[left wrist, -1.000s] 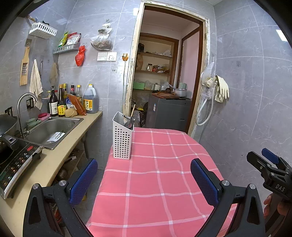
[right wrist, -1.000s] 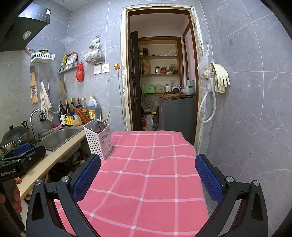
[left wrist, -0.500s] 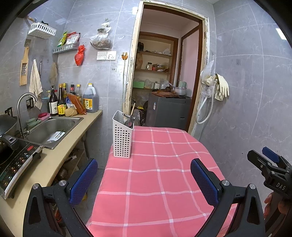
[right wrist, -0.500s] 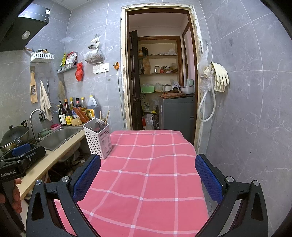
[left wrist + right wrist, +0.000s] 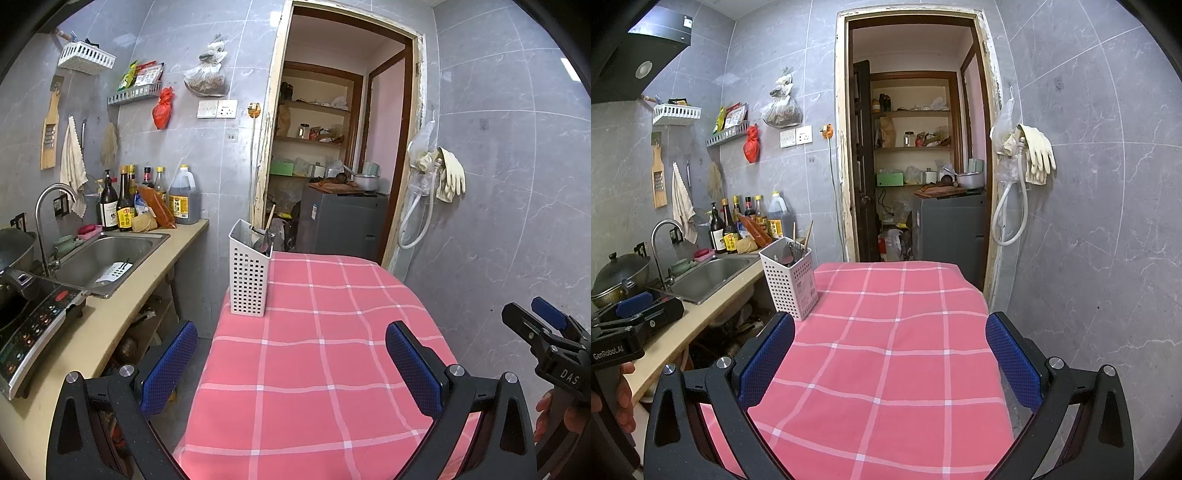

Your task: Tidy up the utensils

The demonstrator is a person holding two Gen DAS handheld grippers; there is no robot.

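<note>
**Both claws spread and bare; the utensil holder lies ahead and to the left**

The left gripper point(image 5: 291, 358) is seen with its blue pads point(image 5: 168, 363) held wide apart and nothing between them; it is poised over the near part of the pink checked tablecloth point(image 5: 332, 354). The right gripper point(image 5: 890, 350) is likewise released, its pads point(image 5: 1012, 360) spread with only cloth showing in the gap. No utensil is carried by either.

Moving outward from the claws, the white perforated utensil holder point(image 5: 248, 273) is found standing upright at the far left corner of the table, at the edge nearest the counter point(image 5: 107, 317). From the left gripper it lies ahead and a little to the left; from the right gripper point(image 5: 546, 343), which is seen at the right edge of the left view, it lies farther off, ahead and well to the left. The left gripper is therefore judged the nearer one.

The utensils point(image 5: 792, 253) are already gathered inside the holder, their handles rising roughly upright, two pale sticks point(image 5: 801, 232) leaning above the rim. Their long axis is thus near vertical, so any pick would probably be made from above. No loose utensil can be made out on the cloth; the task appears largely done, or a fresh item must be sought elsewhere, perhaps by the sink point(image 5: 107, 258) at left
</note>
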